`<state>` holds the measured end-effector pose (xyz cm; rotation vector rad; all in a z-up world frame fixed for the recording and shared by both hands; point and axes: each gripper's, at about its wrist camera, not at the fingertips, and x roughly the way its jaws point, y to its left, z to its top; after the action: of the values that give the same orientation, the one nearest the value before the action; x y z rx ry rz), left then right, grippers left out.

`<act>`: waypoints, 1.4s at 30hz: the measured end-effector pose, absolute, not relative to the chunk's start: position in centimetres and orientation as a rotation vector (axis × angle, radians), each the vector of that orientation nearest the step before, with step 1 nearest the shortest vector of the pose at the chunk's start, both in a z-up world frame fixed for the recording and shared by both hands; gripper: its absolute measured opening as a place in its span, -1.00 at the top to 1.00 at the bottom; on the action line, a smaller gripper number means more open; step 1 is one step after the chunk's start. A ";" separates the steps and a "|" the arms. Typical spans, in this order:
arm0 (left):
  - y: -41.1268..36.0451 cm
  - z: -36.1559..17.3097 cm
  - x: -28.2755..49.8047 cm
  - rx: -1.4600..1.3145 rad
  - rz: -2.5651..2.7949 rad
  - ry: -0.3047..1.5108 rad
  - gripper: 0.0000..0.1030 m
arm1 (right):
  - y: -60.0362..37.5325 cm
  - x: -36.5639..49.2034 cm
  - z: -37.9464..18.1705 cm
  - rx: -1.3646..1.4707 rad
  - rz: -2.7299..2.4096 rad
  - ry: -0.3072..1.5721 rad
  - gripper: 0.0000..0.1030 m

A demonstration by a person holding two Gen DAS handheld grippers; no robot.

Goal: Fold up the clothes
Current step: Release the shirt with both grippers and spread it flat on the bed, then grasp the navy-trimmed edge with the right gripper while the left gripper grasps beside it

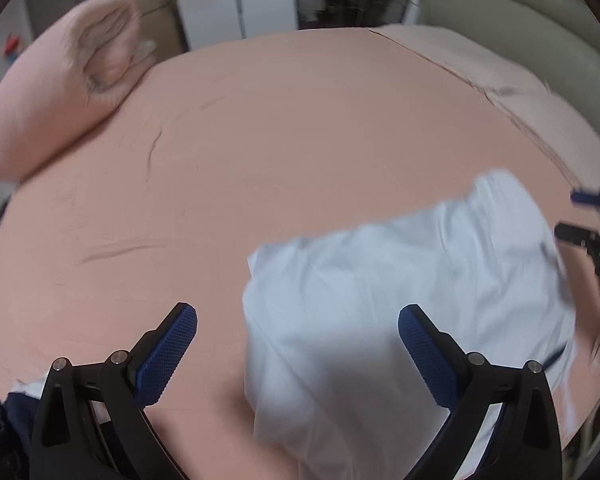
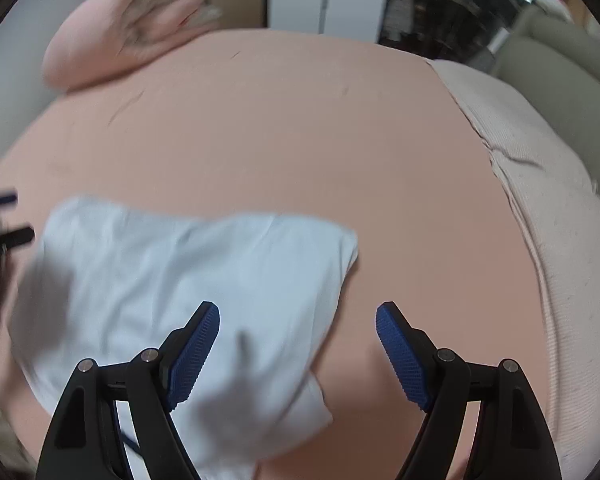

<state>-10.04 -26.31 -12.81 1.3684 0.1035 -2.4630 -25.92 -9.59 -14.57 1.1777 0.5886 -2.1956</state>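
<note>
A pale, whitish-blue garment (image 1: 400, 280) (image 2: 180, 264) lies bunched and partly folded on the pink bed sheet (image 1: 260, 140) (image 2: 300, 128). My left gripper (image 1: 298, 316) hovers over the garment's left edge. It is open wide, with nothing pressed between its blue pads. My right gripper (image 2: 298, 310) hangs over the garment's right edge, open too, its left finger above the cloth and its right finger above bare sheet. Each gripper shows at the other view's edge: the right gripper (image 1: 576, 214) and the left gripper (image 2: 10, 216). Both views are blurred.
A pink pillow (image 1: 60, 92) (image 2: 132, 28) lies at the bed's far left. A beige ribbed blanket (image 1: 520, 92) (image 2: 540, 200) covers the right side, with grey upholstery (image 1: 520, 8) behind it. Dark blue clothing (image 1: 4, 420) lies near the front left.
</note>
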 end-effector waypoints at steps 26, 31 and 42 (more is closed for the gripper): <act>-17.0 -15.7 -4.5 1.450 -2.531 -0.397 -0.99 | -9.4 -16.8 -17.1 1.027 -2.033 0.906 -0.57; -15.9 -16.7 -4.0 1.493 -2.563 -0.390 -0.99 | -9.3 -15.8 -18.0 1.013 -2.001 0.910 -0.57; -15.2 -18.8 -4.8 1.586 -2.560 -0.386 -0.99 | -10.2 -12.8 -20.3 0.843 -1.931 1.182 -0.57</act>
<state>-4.80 -15.20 -18.81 1.5859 -0.3857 -2.5604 -12.78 -10.17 -20.28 0.8431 1.1820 -1.9306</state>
